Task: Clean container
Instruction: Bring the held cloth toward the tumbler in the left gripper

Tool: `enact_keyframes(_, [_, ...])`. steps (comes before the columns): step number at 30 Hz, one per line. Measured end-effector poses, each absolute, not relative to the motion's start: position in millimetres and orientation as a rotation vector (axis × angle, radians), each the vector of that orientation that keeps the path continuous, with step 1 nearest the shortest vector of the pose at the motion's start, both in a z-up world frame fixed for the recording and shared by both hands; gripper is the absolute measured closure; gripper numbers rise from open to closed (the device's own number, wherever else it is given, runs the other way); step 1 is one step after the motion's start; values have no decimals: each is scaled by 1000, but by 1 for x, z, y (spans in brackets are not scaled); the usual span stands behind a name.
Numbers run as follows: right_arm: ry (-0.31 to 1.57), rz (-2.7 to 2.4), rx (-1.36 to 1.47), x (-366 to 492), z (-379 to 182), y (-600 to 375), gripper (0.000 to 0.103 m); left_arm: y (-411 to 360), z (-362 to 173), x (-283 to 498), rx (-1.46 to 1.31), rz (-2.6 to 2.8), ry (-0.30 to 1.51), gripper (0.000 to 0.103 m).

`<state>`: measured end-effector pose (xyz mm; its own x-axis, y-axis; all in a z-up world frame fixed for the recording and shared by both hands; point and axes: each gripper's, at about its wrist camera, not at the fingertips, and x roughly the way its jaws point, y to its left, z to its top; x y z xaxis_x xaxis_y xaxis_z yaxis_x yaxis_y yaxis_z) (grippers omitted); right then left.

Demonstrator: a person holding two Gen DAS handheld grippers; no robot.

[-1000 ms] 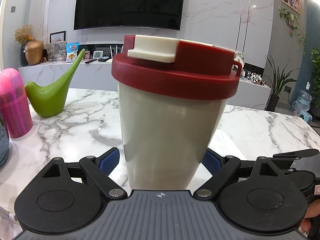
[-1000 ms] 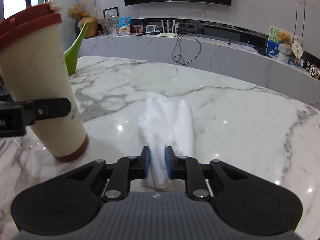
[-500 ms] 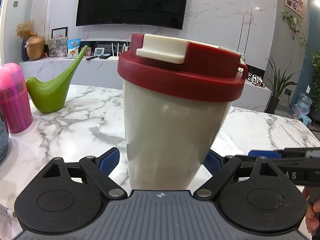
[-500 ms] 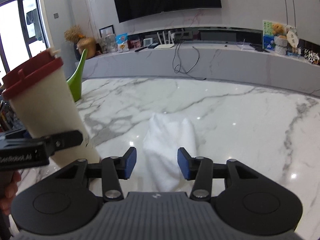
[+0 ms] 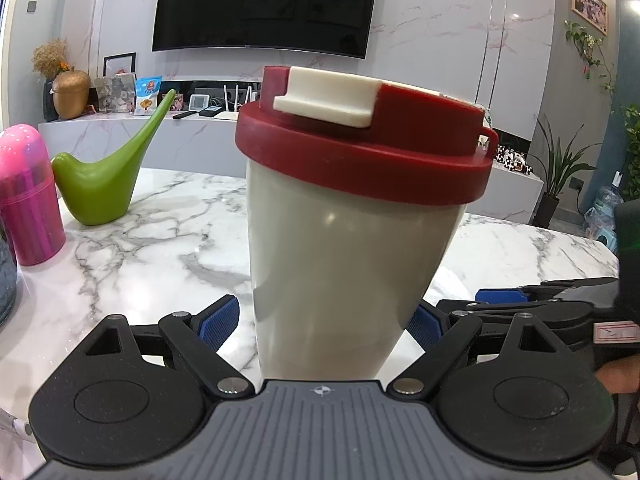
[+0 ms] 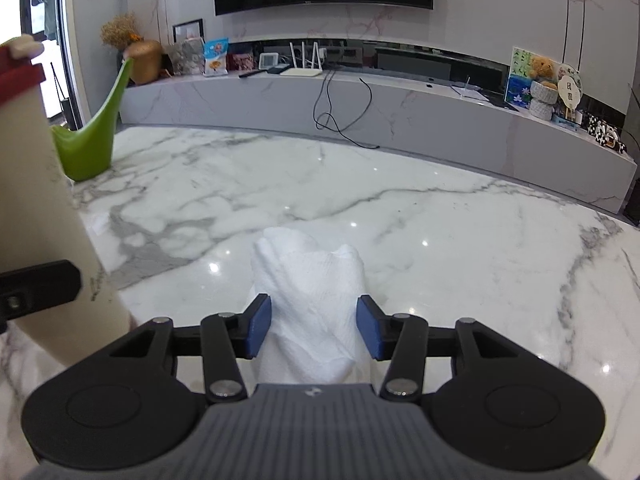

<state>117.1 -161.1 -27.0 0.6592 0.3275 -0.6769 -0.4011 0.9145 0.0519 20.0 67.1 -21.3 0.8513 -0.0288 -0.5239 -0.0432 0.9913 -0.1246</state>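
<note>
We see the marble table point(image 6: 440, 216) carrying everything. On it stands the cream container point(image 5: 344, 280) with its red lid point(image 5: 360, 160), pinched by our left tool point(image 5: 325, 320). Right of the container, our right tool point(image 6: 314, 326) is spread around the white cloth point(image 6: 312, 280).

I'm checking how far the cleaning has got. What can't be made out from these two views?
- Inside of the cup: hidden in both views by its opaque wall and the shut red lid.
- Cup base: left wrist view, behind the left gripper; right wrist view, behind the gripper body.
- Near end of the white cloth: right wrist view, under the open right gripper.
- Dirt on the cup: none visible; far side unseen.
</note>
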Motion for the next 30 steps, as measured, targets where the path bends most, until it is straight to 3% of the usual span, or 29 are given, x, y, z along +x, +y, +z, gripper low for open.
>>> enact_keyframes(5, [747, 403, -101, 114, -34, -165, 44, 67, -21, 20, -134, 5, 550, 14])
enact_keyframes(14, [740, 401, -115, 108, -41, -160, 46, 67, -21, 20, -134, 4, 550, 14])
enact_keyframes(24, [686, 439, -250, 94, -42, -142, 69, 65, -20, 21, -132, 2, 545, 14])
enact_keyframes(30, [667, 451, -256, 85, -41, -147, 75, 64, -18, 19, -131, 10, 519, 14])
